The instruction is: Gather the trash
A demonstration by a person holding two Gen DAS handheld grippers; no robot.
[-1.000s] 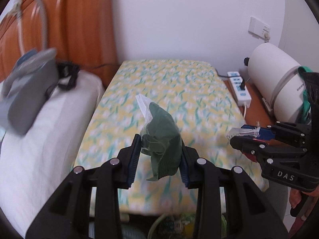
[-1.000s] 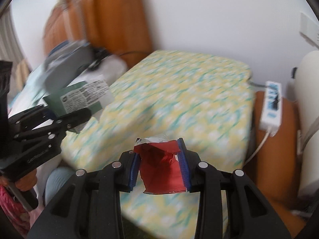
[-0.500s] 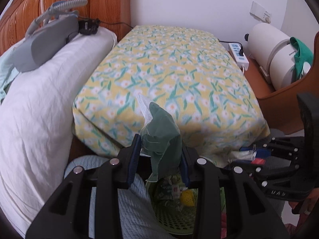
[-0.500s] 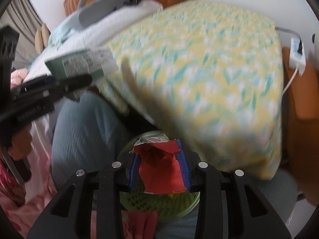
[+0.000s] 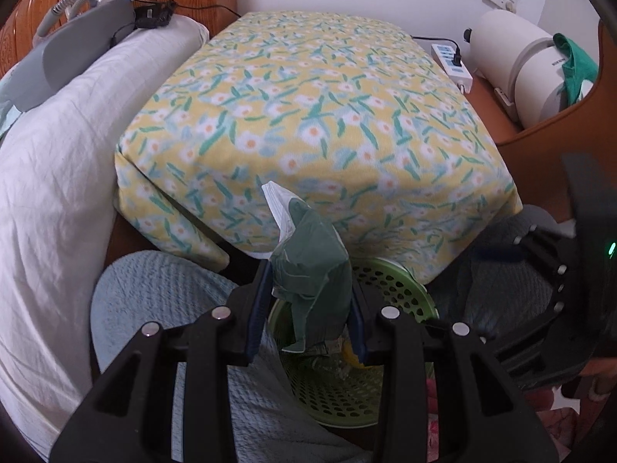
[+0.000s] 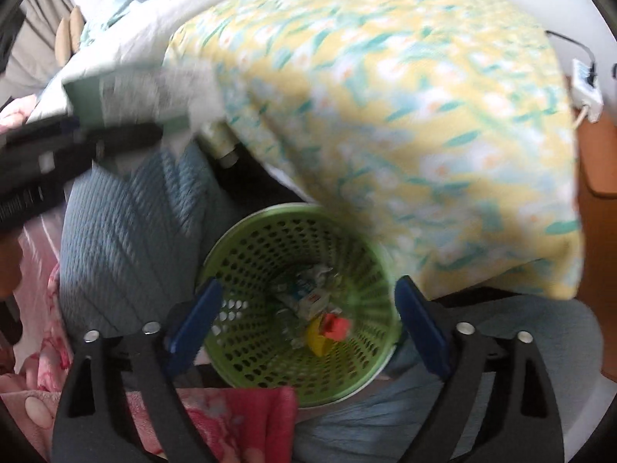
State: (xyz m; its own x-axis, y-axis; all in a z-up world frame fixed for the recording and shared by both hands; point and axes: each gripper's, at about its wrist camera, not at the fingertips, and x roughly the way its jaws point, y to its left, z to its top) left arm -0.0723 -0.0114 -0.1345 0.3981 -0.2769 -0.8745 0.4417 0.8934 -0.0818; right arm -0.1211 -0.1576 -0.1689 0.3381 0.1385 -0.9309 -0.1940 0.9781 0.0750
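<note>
My left gripper is shut on a crumpled green wrapper with a white edge, held above the green perforated basket. In the right wrist view the same wrapper shows blurred at the upper left in the left gripper. My right gripper hangs over the basket, its jaws opening wide with nothing between them. A red wrapper lies at the bottom of the basket among other scraps and a yellow piece.
A yellow floral cushion overhangs the basket's far side. A person's knees in blue-grey fabric flank the basket. White pillow to the left; power strip and white cylinder appliance on a wooden stand to the right. Pink cloth below.
Both grippers came down from over the cushion to over the basket. The right gripper opened and the red wrapper dropped into the basket. The left still grips the green wrapper.
</note>
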